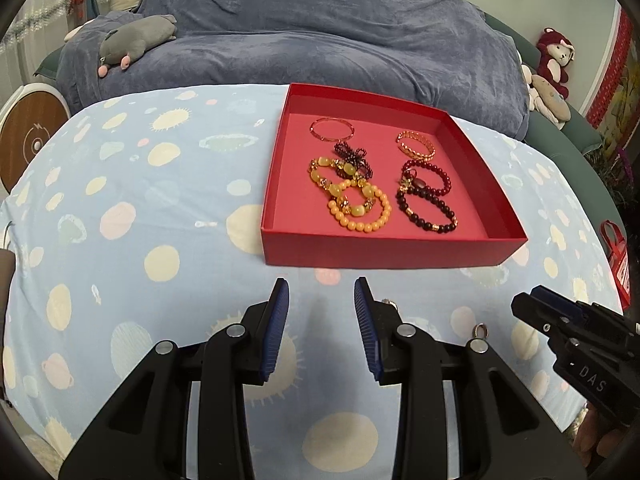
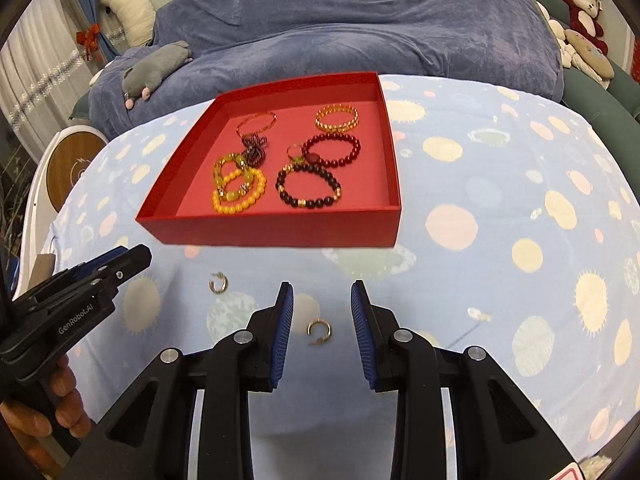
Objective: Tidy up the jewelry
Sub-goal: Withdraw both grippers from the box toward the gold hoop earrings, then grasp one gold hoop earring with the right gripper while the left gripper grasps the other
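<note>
A red box (image 1: 394,250) (image 2: 276,229) on the patterned cloth holds several bracelets: yellow bead ones (image 1: 362,210) (image 2: 240,192), dark bead ones (image 1: 426,210) (image 2: 308,188), gold ones (image 1: 416,145) (image 2: 337,118). Two small gold hoop earrings lie on the cloth in front of the box: one (image 2: 319,329) between my right fingers, one (image 2: 219,282) further left. In the left wrist view they peek out behind my right finger (image 1: 480,331) (image 1: 387,302). My left gripper (image 1: 321,296) (image 2: 132,258) is open and empty. My right gripper (image 2: 322,300) (image 1: 528,304) is open around the nearer earring.
The table is covered by a light blue cloth with planet prints (image 1: 160,208). A blue-covered sofa (image 1: 320,40) with plush toys (image 1: 136,40) (image 2: 580,4) stands behind it. A round wooden-faced device (image 1: 28,136) is at the left edge.
</note>
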{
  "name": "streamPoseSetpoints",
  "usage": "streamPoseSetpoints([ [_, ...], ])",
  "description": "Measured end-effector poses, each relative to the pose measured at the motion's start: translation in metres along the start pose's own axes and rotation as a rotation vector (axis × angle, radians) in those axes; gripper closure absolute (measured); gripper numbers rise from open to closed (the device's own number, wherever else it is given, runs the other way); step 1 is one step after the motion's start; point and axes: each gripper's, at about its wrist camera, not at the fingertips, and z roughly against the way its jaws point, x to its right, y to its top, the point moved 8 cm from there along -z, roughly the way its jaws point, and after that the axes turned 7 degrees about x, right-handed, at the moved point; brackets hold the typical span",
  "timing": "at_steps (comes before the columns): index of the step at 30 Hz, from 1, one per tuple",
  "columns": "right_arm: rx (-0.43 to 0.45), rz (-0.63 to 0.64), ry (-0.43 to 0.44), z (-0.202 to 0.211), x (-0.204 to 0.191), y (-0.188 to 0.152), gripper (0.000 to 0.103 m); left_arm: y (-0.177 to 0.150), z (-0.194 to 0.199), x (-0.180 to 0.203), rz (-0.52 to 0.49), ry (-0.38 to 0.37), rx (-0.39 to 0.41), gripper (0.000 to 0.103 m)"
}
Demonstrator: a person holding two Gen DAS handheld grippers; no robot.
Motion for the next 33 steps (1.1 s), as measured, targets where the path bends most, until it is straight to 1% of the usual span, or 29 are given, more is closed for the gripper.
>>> streamPoseSetpoints([
  [5, -0.035, -0.016, -0.010, -0.010, 0.000, -0.026, 0.073, -0.022, 0.001, 0.000, 0.018, 0.006, -0.022, 0.070],
  [9, -0.052, -0.024, -0.011, -0.019, -0.001, -0.037, 0.073, -0.034, -0.001, -0.001, 0.023, 0.012, -0.037, 0.070],
  [21, -0.059, -0.022, -0.015, -0.031, -0.004, -0.038, 0.074, -0.042, -0.006, -0.002, 0.033, 0.007, -0.058, 0.070],
  [23, -0.057, -0.018, -0.019, -0.032, -0.005, -0.038, 0.076, -0.044, -0.007, -0.001, 0.031, 0.008, -0.061, 0.070],
  [28, -0.055, -0.015, -0.039, -0.033, -0.003, -0.037, 0.087, -0.045, -0.008, -0.001, 0.030, 0.007, -0.065, 0.070],
  [29, -0.055, -0.016, -0.038, -0.033, -0.003, -0.036, 0.087, -0.045, -0.008, -0.001, 0.030, 0.005, -0.065, 0.070],
  [30, -0.055, -0.015, -0.039, -0.033, -0.003, -0.036, 0.087, -0.045, -0.008, -0.001, 0.029, 0.006, -0.065, 0.068],
  [31, -0.054, -0.012, -0.040, -0.033, -0.003, -0.036, 0.087, -0.045, -0.008, -0.001, 0.030, 0.006, -0.063, 0.062],
  [33, -0.056, -0.015, -0.039, -0.032, -0.001, -0.036, 0.087, -0.043, -0.007, 0.000, 0.031, 0.004, -0.055, 0.055],
])
